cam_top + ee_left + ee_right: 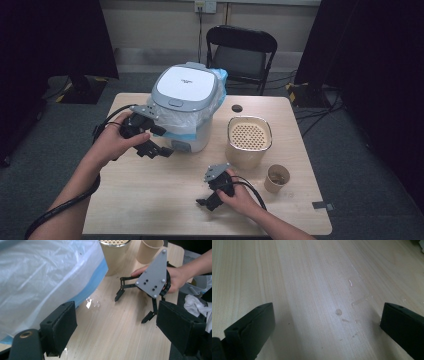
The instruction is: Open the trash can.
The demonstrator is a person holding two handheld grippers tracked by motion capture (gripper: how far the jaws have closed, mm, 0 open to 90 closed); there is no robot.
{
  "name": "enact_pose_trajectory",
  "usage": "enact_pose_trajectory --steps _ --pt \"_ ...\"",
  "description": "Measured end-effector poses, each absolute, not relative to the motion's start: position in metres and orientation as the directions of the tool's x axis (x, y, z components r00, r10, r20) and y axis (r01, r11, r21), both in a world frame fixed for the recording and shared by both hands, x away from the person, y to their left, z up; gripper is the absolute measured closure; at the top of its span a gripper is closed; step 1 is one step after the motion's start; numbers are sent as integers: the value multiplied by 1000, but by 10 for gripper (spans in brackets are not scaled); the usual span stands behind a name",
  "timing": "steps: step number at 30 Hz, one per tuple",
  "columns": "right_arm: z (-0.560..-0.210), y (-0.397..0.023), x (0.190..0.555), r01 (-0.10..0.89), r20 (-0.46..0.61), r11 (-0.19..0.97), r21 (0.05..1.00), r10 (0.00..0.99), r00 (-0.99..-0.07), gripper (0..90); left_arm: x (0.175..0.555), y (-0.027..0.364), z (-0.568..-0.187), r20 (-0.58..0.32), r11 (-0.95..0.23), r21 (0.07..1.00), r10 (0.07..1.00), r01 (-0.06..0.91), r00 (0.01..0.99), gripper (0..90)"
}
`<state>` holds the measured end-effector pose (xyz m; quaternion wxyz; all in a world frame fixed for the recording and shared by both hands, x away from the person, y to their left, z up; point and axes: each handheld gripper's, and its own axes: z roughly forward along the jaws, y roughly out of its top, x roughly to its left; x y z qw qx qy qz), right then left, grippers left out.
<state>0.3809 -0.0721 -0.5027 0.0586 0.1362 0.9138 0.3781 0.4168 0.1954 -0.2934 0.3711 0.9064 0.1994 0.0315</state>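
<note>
My left gripper (162, 141) hovers just in front of a white and grey rice cooker (185, 100) that is draped in a clear plastic bag (42, 277). Its black jaws stand apart with nothing between them (117, 327). The plastic bag lies close to the left jaw in the left gripper view. My right gripper (207, 204) rests low over the wooden table (150, 200) near the front edge, held by a hand. Its jaws are spread wide over bare wood (327, 325). From the left gripper view, the right gripper (130, 310) also appears with its grey plate on top.
A beige container with a perforated lid (249, 140) stands right of the cooker, and a paper cup (276, 178) sits in front of it. A small black disc (237, 108) lies at the back. Water drops (92, 303) spot the wood. A black chair (241, 50) stands behind the table.
</note>
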Motion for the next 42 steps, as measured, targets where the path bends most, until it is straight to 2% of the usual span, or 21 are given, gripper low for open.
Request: enact_pose_trajectory --steps 42 --pt "-503 -72 381 204 -4 678 707 291 -957 0 458 166 -241 -52 -625 711 409 321 911 163"
